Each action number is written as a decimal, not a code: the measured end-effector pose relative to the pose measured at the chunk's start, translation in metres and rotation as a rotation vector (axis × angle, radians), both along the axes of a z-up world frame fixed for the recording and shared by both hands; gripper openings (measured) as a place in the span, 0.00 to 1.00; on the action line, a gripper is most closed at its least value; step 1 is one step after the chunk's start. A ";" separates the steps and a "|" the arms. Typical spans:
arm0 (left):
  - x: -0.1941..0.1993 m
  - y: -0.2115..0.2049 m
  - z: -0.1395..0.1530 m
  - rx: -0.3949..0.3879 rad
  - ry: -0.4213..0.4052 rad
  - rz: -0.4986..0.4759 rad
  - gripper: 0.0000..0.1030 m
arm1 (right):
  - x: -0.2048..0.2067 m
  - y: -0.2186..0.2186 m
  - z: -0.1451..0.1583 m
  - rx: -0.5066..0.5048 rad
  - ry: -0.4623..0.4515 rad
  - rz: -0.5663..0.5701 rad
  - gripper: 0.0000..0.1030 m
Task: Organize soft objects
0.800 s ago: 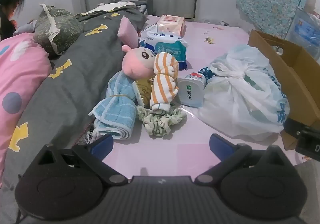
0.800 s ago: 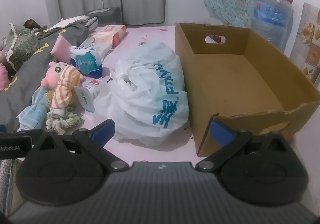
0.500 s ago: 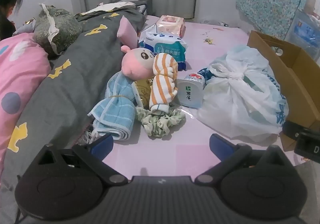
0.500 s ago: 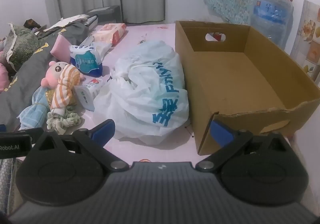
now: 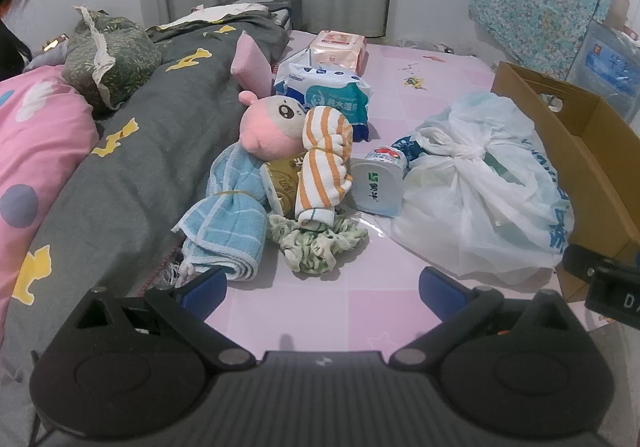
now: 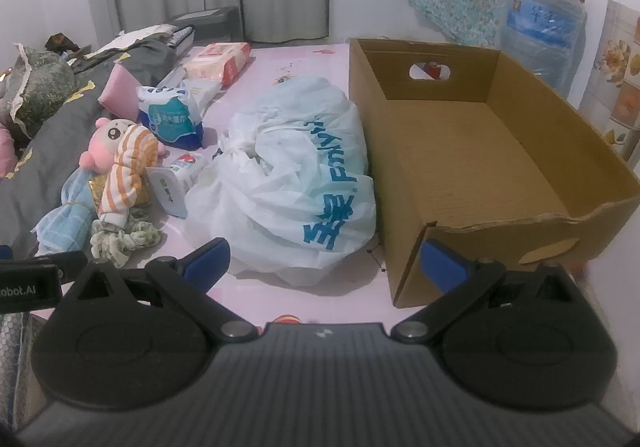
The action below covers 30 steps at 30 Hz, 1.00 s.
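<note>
Both grippers are spread wide with nothing between the fingers. The left gripper hovers over bare pink mat just short of the soft pile, and the right gripper sits near the front corner of the cardboard box.

Containers first: the box is on the right, open on top, and its floor is bare cardboard as far as I can see. Its near wall is torn and ragged along the top edge, and both end walls have handle cutouts. Pressed against its left wall is a knotted white plastic bag with blue lettering, stuffed full, contents not readable.

Open room is the strip of mat in front of the bag and pile; the bag fills the space between pile and box.

The soft stuff is left of the bag: a green-and-white scrunchie nearest, a blue towel to its left tied with a band, an orange-striped rolled cloth lying over a gold packet, then a pink plush doll behind. A white tub stands between the striped cloth and the bag, touching both.

Further back: a blue tissue pack and a pink wipes pack. A gray blanket runs along the left edge, butting against the towel.
</note>
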State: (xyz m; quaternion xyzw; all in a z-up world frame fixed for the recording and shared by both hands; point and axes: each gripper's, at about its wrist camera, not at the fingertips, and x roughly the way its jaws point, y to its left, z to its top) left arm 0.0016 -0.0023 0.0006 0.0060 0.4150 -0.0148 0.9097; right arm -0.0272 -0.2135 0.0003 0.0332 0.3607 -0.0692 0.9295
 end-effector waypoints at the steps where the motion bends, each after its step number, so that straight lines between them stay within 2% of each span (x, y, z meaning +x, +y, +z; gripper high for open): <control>1: 0.000 0.000 0.000 0.001 -0.001 0.000 1.00 | 0.000 0.000 0.000 0.002 0.001 -0.003 0.99; 30: 0.001 0.006 -0.002 -0.013 0.012 0.005 1.00 | 0.000 0.000 -0.003 -0.001 0.032 -0.015 0.99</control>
